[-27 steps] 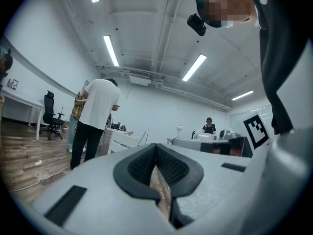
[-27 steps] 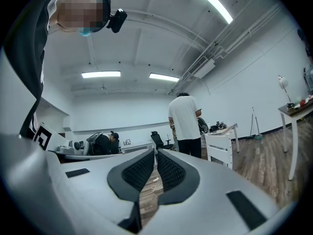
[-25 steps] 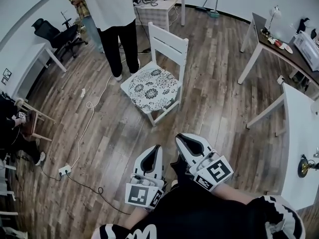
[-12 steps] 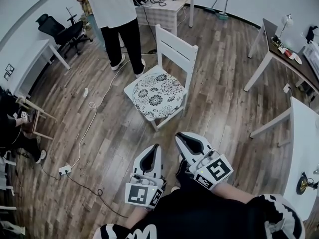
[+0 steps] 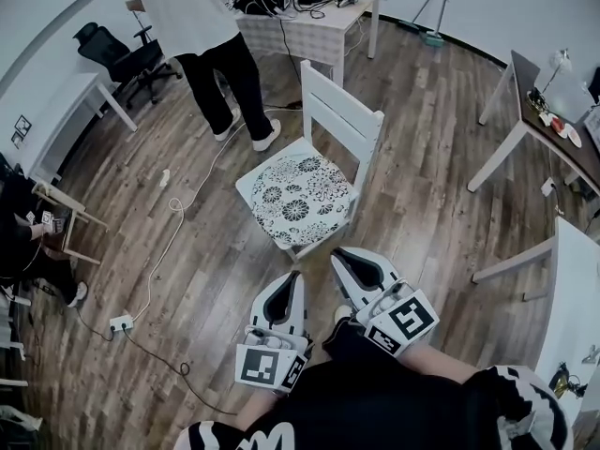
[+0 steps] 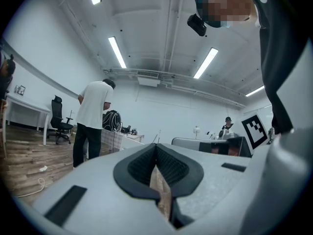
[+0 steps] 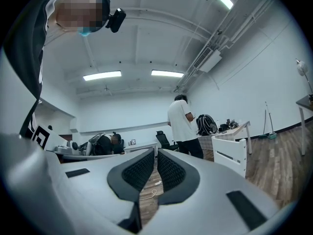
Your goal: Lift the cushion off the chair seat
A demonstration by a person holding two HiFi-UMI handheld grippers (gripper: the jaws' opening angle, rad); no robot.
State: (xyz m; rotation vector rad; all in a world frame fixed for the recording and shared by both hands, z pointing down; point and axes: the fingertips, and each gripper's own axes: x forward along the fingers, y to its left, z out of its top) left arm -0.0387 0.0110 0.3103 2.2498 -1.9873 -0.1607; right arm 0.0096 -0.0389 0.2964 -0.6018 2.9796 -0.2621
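Head view first, biggest thing down: a plank floor (image 5: 422,195) fills the frame, and at 12 o'clock from the grippers stands the white chair (image 5: 343,112), with its slatted back on the 1 o'clock side of the seat. A bystander (image 5: 202,26) stands off at 10 o'clock from it, well apart.

Now the prize: the cushion (image 5: 298,198), a floral-print pad, lies flat on the seat and covers nearly all of it. It looks thin, soft and light, so expect it to flop and sag if it is pinched at one spot. Fabric like that should give the pads decent bite. Whether ties hold it to the chair, I can't tell.

Best hold, I'd say: the overhanging front rim, one gripper at the cushion's 5 o'clock and one at its 8 o'clock, sharing the droop.

Left gripper (image 5: 296,279) and right gripper (image 5: 339,259) hover near that edge at 6 o'clock, short of contact. Both have their jaws pressed together with nothing between them, so they must spread before any pinch.
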